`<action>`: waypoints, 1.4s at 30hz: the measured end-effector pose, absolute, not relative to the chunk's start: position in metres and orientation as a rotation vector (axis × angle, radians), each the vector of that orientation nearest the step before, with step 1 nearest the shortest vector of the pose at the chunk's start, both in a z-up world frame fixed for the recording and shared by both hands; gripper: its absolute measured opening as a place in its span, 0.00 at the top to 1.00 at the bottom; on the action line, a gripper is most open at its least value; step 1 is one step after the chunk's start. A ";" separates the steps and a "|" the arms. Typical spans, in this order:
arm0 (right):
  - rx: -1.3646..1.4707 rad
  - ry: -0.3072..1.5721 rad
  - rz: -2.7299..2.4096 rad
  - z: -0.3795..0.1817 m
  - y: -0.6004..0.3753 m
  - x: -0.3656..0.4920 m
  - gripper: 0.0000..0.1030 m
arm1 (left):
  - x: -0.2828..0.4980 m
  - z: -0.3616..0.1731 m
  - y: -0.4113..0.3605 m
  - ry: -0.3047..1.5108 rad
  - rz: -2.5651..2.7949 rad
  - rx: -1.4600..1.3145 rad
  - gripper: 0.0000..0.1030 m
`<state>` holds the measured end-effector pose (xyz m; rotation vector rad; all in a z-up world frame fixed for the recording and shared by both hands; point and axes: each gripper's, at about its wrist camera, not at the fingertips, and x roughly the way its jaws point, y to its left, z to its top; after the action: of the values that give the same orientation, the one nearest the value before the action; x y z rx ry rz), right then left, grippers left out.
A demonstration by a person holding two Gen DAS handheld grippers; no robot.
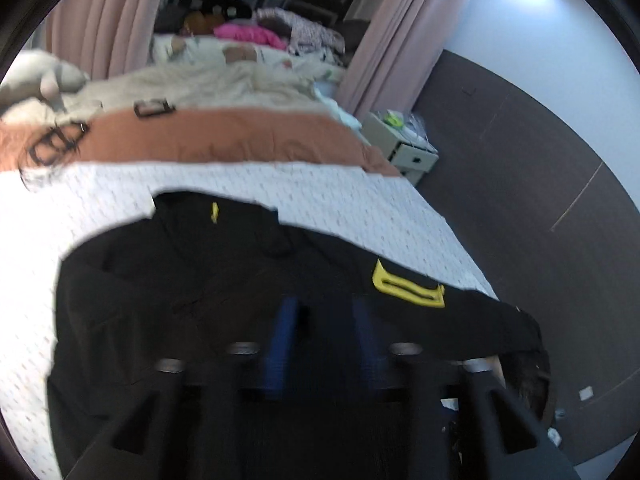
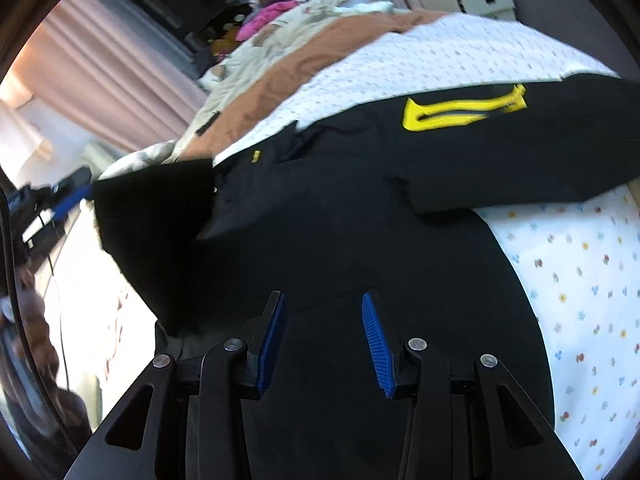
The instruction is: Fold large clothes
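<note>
A large black garment point(image 1: 192, 280) with yellow patches lies spread on the white patterned bedsheet point(image 1: 320, 196). It also fills the middle of the right wrist view point(image 2: 360, 208), with one sleeve bearing a yellow patch point(image 2: 460, 114) stretched to the right and another part raised at the left. My left gripper point(image 1: 324, 308) is open, its blue pads apart, just above the black cloth. My right gripper point(image 2: 324, 304) is open and empty over the garment's lower part. The left gripper shows at the far left of the right wrist view point(image 2: 68, 200).
A brown blanket point(image 1: 224, 136) and beige bedding point(image 1: 200, 84) lie further up the bed, with piled clothes point(image 1: 256, 32) beyond. A white bedside cabinet point(image 1: 404, 144) stands right of the bed by a dark wall. Pink curtains point(image 1: 100, 20) hang behind.
</note>
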<state>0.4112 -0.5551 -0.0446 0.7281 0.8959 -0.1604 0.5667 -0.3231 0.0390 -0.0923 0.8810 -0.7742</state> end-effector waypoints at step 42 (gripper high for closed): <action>0.288 1.067 -0.138 -0.088 -0.425 0.562 0.71 | 0.537 -0.056 0.007 0.925 -0.200 -0.270 0.22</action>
<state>0.5616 -0.4250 -0.0879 0.2882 1.0670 -0.1380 0.5375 0.0068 -0.0562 -0.2696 0.9251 -0.1998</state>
